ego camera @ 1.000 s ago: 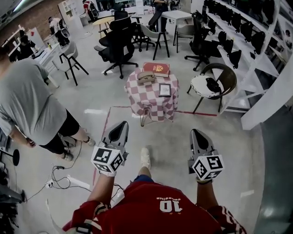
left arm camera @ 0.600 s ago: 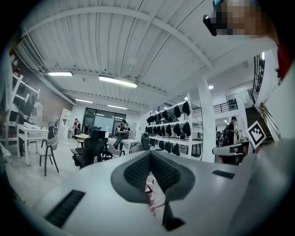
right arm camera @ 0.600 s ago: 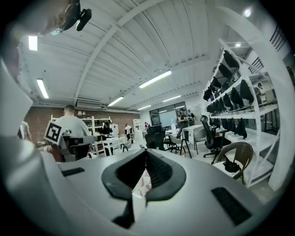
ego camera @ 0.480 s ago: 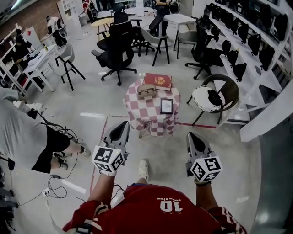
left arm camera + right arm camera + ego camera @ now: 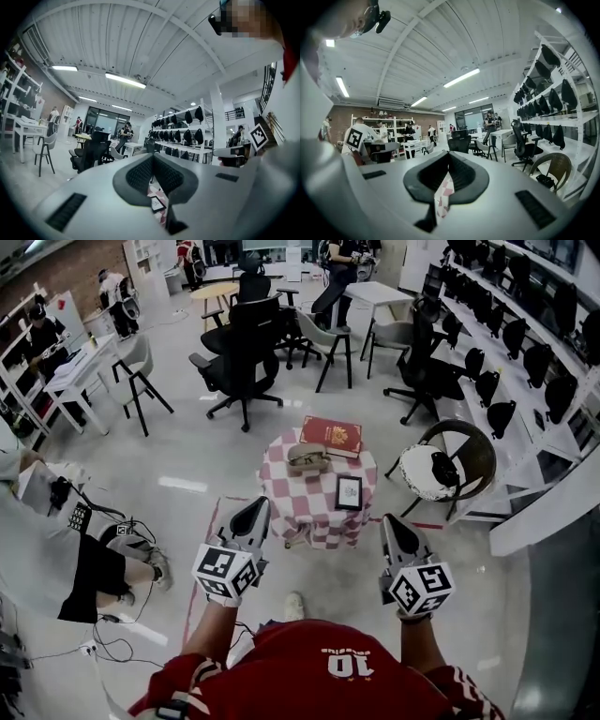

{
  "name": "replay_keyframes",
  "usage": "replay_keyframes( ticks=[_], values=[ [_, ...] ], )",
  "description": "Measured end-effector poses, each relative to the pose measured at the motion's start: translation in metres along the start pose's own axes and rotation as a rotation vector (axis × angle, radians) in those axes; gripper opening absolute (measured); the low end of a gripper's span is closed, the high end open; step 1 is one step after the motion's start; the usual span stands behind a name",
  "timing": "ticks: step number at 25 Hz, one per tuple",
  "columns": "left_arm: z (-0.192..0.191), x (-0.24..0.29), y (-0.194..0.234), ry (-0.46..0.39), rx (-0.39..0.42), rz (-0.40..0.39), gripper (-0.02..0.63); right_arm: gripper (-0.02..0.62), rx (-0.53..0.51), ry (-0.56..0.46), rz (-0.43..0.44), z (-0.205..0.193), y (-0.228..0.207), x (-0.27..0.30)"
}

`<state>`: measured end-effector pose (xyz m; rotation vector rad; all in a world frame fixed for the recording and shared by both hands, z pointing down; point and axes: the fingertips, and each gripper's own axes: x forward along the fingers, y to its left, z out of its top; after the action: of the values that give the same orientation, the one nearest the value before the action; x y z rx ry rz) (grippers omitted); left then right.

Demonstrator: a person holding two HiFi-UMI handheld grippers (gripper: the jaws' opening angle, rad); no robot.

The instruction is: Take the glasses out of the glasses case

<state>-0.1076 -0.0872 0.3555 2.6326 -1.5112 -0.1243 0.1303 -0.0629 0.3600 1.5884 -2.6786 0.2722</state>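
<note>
Shows the glasses case (image 5: 307,458) on the checked table (image 5: 314,521) too small to tell open from shut. Cannot read the print on the red book (image 5: 331,436) at the table's far edge, nor name the dark framed thing (image 5: 348,491) at its near edge. Cuts off a person (image 5: 89,563) left of the table. Hides most of the table behind the meeting jaws of the left gripper (image 5: 153,155) and of the right gripper (image 5: 449,153).
</note>
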Motion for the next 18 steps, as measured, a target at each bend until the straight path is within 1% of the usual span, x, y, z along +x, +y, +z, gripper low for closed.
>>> replay_keyframes(
  ticks=[9,14,18],
  values=[
    [0.005,0.062,0.053,0.005,0.019,-0.046,0.008,0.015,0.007,-0.019,-0.018,0.011,-0.013,0.082],
    [0.002,0.091,0.076,0.005,0.016,-0.074,0.008,0.015,0.004,-0.026,-0.044,0.011,-0.021,0.108],
    [0.001,0.108,0.087,0.004,0.003,-0.086,0.008,0.015,0.007,-0.003,-0.062,0.006,-0.028,0.122]
  ],
)
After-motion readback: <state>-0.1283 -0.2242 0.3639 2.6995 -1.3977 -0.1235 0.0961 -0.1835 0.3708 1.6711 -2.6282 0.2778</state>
